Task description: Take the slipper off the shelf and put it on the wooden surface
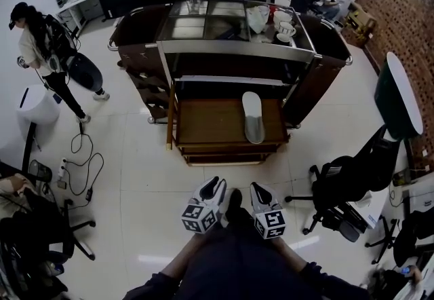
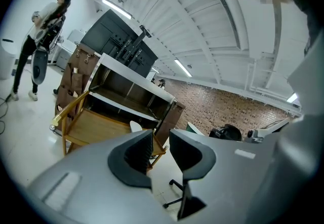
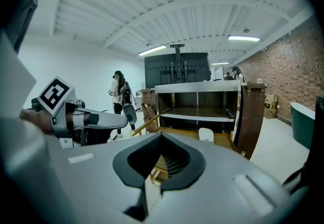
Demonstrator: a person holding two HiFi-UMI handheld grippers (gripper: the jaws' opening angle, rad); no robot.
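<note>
- The white slipper [image 1: 253, 117] lies flat on the wooden surface [image 1: 207, 122] at the front of the cart, near its right side. Its long way points toward the shelf [image 1: 230, 79] behind it.
- Nothing is touching the slipper. It is not on the shelf, so I think the job is done, or nearly done.
- Both tools are held close to the person's body, well apart from the cart.
- The left gripper [image 1: 215, 187] has its jaws apart. There is only air between them, with the floor and the cart far off behind.
- The right gripper [image 1: 258, 190] is clenched tight. Its two jaws meet and nothing is caught in them.
- The slipper looks thin and soft, like the kind you get in a hotel. I think it is very light and would bend or flop if you picked it up by one end.
- It does not look like it could break, and cloth like that should not be slippery.
- If it needs moving again, I would pinch it on the covered toe part or along a side edge near the middle, so it hangs even.
</note>
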